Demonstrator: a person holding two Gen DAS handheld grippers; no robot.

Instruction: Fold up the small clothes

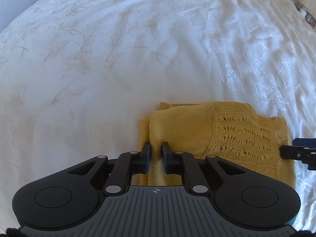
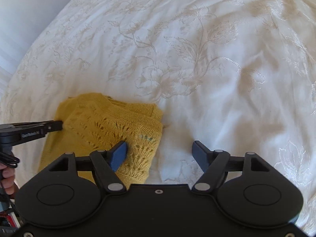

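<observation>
A mustard yellow knitted top lies folded into a compact bundle on the white bedspread. My left gripper is shut on a fold of the top at its left edge. In the right wrist view the top lies at lower left. My right gripper is open wide and empty, its left finger over the top's right edge and its right finger over bare bedspread. The left gripper shows from the side in that view, and the right gripper's tip shows in the left wrist view.
The white bedspread with a pale floral pattern is wrinkled and fills both views. A white wall lies beyond the bed's far left edge. Small items stand at the far right corner. A hand holds the left gripper's handle.
</observation>
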